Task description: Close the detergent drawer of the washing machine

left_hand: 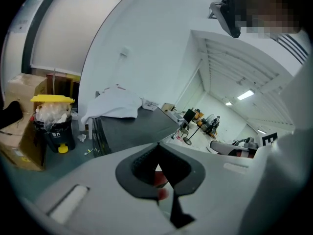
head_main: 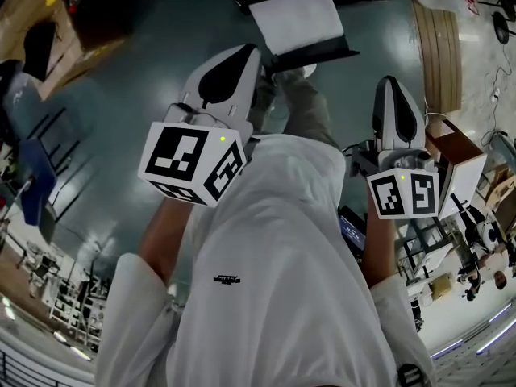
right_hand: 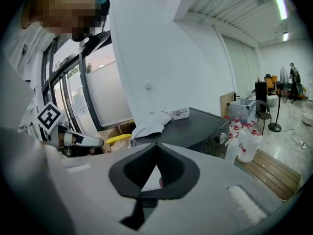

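Observation:
The washing machine (right_hand: 195, 127) is a dark box a few steps away, with a white cloth (right_hand: 149, 129) and a small box on its lid. Its front panel with a knob (right_hand: 221, 137) faces right, and the detergent drawer is too small to make out. The left gripper view shows the same machine (left_hand: 132, 126) under the cloth (left_hand: 115, 104). In the head view it lies at the top (head_main: 310, 51). Both grippers are held up against the person's white hoodie, far from the machine. My left gripper (head_main: 246, 55) and right gripper (head_main: 390, 87) have their jaws together, holding nothing.
A black bin with a yellow lid (left_hand: 51, 119) and cardboard boxes (left_hand: 19, 126) stand left of the machine. Clear detergent bottles (right_hand: 244, 143) sit on a wooden platform (right_hand: 274, 173) to its right. A blue chair (head_main: 32, 176) and workshop clutter ring the grey floor.

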### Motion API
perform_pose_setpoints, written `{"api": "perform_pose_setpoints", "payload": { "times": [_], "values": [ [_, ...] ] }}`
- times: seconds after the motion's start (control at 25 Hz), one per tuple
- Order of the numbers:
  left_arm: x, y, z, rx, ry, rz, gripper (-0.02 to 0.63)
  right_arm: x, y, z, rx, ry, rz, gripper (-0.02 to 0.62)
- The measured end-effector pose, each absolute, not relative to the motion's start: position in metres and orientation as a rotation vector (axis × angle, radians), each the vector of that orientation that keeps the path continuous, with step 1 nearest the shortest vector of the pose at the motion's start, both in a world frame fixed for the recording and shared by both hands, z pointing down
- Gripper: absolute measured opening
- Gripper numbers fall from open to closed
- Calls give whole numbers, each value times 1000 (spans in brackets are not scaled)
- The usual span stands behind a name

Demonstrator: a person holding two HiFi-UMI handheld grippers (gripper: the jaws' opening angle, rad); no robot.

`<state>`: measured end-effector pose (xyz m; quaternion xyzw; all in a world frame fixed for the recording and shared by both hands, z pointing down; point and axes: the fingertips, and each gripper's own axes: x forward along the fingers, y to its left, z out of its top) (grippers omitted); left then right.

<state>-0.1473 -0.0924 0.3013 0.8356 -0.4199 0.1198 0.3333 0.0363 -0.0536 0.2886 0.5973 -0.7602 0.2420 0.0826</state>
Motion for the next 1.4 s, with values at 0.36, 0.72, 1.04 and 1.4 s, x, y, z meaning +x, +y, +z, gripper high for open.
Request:
{"api": "perform_pose_setpoints", "payload": {
  "times": [0.36, 0.72, 1.04, 1.4],
  "values": [
    [-112, -80, 324, 2214, -993, 411, 12, 24, -44, 325, 1686, -2341, 733, 2],
    [-107, -62, 350, 2205, -944, 504, 12, -1, -32, 368, 1503, -2425, 690, 2],
    [-114, -59, 374, 2170, -948, 561, 12, -5, -26, 408, 1490, -2394, 648, 2],
    [-104, -51, 394, 2144, -922, 591, 12, -14, -22, 446, 1436, -2358, 568, 2]
  ]
}}
